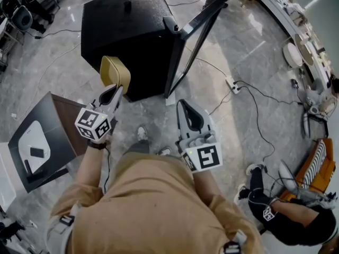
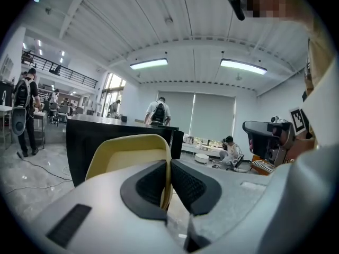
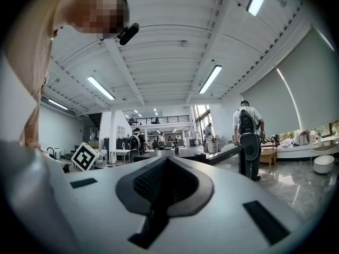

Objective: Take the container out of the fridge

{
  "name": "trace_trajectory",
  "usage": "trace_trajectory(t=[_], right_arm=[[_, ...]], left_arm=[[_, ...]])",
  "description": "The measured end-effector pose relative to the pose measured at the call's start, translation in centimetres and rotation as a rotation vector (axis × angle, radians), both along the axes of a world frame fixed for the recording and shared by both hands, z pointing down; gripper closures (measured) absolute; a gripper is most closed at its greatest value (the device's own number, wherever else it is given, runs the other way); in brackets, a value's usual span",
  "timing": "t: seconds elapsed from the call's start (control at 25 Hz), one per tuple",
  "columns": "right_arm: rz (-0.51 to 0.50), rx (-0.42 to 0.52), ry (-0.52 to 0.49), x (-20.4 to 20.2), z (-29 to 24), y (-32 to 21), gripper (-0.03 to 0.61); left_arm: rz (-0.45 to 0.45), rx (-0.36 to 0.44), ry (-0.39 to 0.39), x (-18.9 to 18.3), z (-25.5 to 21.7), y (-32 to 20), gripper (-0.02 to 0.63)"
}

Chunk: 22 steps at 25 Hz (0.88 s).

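My left gripper (image 1: 113, 93) is shut on the rim of a pale yellow container (image 1: 115, 72), holding it up in front of the black fridge (image 1: 127, 36). The fridge door (image 1: 177, 57) stands open to the right. In the left gripper view the container's wall (image 2: 124, 152) sits pinched between the black pads (image 2: 151, 181), with the fridge (image 2: 90, 142) behind it. My right gripper (image 1: 184, 106) is shut with nothing in it, level with the left and right of the door. The right gripper view shows its jaws (image 3: 167, 165) closed together.
A dark side table (image 1: 58, 136) stands at my left. A power strip (image 1: 233, 84) and cables lie on the marble floor right of the fridge. A person (image 1: 296, 216) sits on the floor at lower right near an orange striped cushion (image 1: 318, 165).
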State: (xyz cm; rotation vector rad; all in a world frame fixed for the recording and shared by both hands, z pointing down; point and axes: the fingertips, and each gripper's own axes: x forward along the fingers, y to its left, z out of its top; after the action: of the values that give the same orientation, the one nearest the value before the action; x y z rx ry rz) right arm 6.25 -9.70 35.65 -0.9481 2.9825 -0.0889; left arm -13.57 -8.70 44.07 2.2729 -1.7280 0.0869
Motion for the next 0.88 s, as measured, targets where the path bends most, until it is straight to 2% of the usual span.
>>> trace_trajectory(t=[0.88], right_arm=[[-0.039, -0.005, -0.003, -1.6, 0.2, 0.6, 0.578]], left_arm=[[-0.037, 0.078, 0.028, -1.1, -1.7, 4.1, 0.590]])
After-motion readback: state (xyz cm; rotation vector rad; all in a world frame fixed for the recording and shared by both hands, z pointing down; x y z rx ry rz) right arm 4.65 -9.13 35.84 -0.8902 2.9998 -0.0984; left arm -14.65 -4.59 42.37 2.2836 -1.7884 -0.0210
